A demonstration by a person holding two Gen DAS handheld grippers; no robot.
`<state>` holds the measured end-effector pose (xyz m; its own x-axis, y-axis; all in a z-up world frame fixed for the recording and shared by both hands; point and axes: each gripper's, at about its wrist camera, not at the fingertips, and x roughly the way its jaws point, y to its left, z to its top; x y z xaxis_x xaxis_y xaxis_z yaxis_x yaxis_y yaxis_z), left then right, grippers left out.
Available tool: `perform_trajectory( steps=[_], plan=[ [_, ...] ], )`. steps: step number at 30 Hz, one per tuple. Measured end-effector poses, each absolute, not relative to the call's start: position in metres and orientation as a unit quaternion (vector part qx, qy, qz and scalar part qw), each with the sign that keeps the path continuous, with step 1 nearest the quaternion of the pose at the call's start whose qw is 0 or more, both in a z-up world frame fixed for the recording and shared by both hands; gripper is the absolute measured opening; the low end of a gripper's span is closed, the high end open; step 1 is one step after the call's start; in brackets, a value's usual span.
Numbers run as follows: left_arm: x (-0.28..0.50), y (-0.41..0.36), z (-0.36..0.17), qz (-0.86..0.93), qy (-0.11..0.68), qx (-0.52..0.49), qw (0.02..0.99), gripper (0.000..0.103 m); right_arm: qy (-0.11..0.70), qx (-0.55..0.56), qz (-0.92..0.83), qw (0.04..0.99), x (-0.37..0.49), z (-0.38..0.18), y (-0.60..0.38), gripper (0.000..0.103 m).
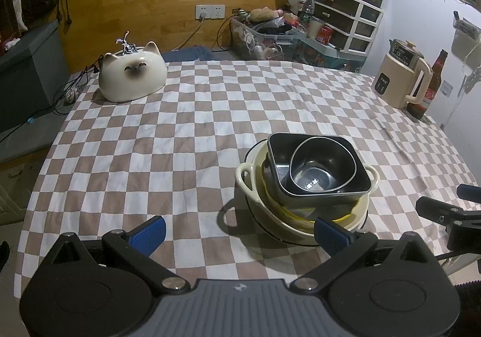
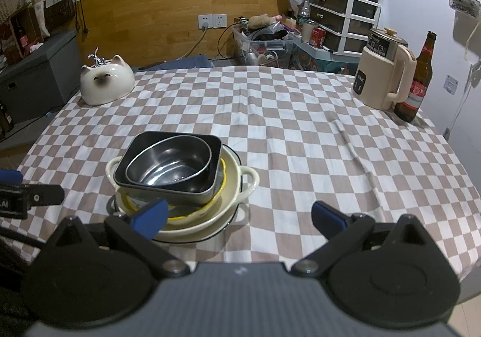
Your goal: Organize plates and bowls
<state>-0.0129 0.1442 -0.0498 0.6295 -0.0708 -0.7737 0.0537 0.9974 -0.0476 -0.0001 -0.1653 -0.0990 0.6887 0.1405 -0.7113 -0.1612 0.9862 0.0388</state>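
While hovering low over the checkered tablecloth (image 1: 180, 132), both spread wide, empty: left gripper (image 1: 240, 234), right gripper (image 2: 239, 216). Just ahead, between the two: steel bowl (image 1: 318, 168) nested in black square dish (image 1: 279, 150), atop yellow plate (image 2: 207, 209), cream handled bowl (image 2: 249, 179), white plate (image 2: 192, 236).

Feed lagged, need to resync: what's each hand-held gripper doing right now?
Left hand-held gripper: open, holding nothing, by the stack.
Right hand-held gripper: open, holding nothing.
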Motion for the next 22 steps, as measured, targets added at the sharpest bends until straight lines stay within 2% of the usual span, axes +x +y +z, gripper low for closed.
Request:
perform_trajectory(
  steps=[22],
  plan=[
    [-0.0128, 0.1439, -0.0499, -0.034, 0.429, -0.011, 0.902, 0.103, 0.385, -0.012, 0.082, 0.919, 0.0014, -0.0999, -0.1673, 0.102]
  ],
)
